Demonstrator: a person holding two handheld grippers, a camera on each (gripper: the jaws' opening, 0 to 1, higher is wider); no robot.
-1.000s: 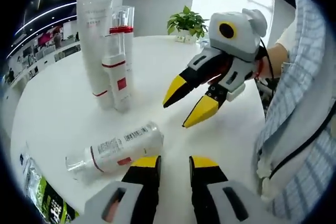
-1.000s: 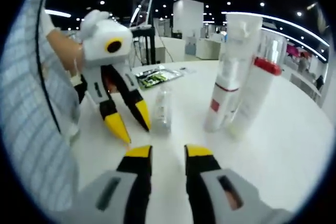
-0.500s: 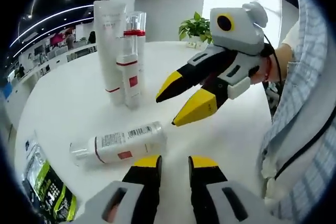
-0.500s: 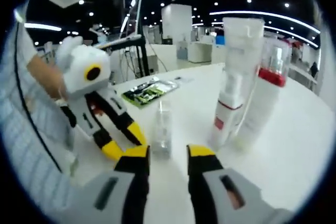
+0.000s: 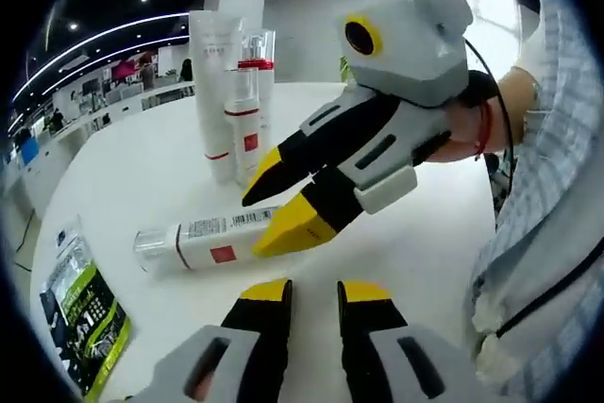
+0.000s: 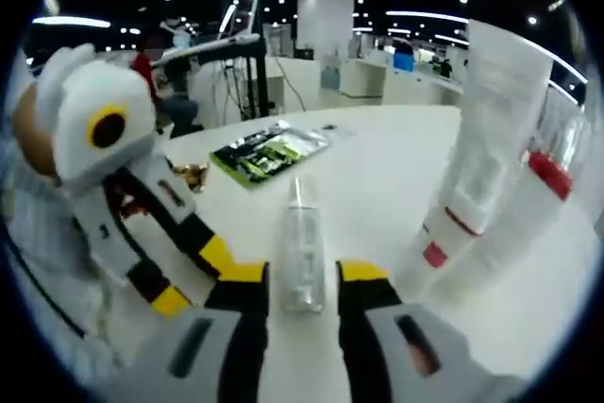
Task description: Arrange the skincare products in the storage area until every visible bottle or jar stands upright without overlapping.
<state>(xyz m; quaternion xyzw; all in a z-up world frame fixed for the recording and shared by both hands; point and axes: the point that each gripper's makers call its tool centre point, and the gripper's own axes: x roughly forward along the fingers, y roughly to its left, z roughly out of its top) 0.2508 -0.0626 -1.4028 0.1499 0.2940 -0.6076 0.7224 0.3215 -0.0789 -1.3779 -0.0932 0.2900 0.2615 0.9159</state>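
On the white round surface (image 5: pixel 142 176) three skincare products stand upright in a tight cluster: a tall white tube (image 5: pixel 213 92), a white pump bottle with a red band (image 5: pixel 242 125) in front of it, and a clear-capped bottle with a red collar (image 5: pixel 260 68) just behind. Whether they touch one another cannot be told from here. That part of the job looks done.

One item is left: the lying bottle (image 5: pixel 212 241), a white one with a clear cap, a red square and a barcode label, flat on its side near the person.

The right tongs (image 5: pixel 283 205) are spread, with the lower yellow tip at the bottle's base end and the upper tip above it; in the right gripper view the bottle (image 6: pixel 302 252) lies lengthwise between the two jaws, not yet pinched (contact cannot be made out). The left tongs (image 5: pixel 314 292) hover close by, released and holding nothing.

A green sachet (image 5: pixel 83 313) lies flat at the surface's edge, well apart from the cluster.

By this judgement the task is mostly complete: the lying bottle has yet to be grasped, tipped up and set beside the others.
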